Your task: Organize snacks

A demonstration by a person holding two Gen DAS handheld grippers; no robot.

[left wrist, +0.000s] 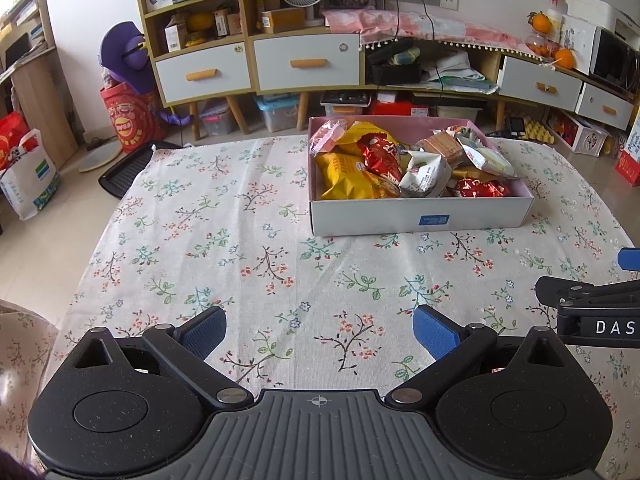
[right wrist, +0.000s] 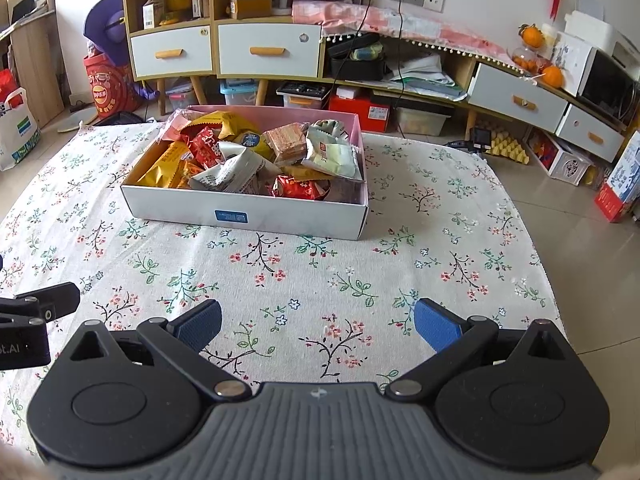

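From the left wrist, the left tongs (left wrist: 319, 334) gape apart over bare floral cloth on the desk (left wrist: 240, 248), the white cardboard box (left wrist: 420, 216) of snack packets far ahead right; from the right wrist, the right tongs (right wrist: 318, 330) likewise stand apart, empty, the box (right wrist: 244, 216) ahead left, cloth edges clear around it.

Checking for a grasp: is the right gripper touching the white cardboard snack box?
Apart. The right wrist view shows the open right gripper separated from the white cardboard snack box by bare floral tablecloth.
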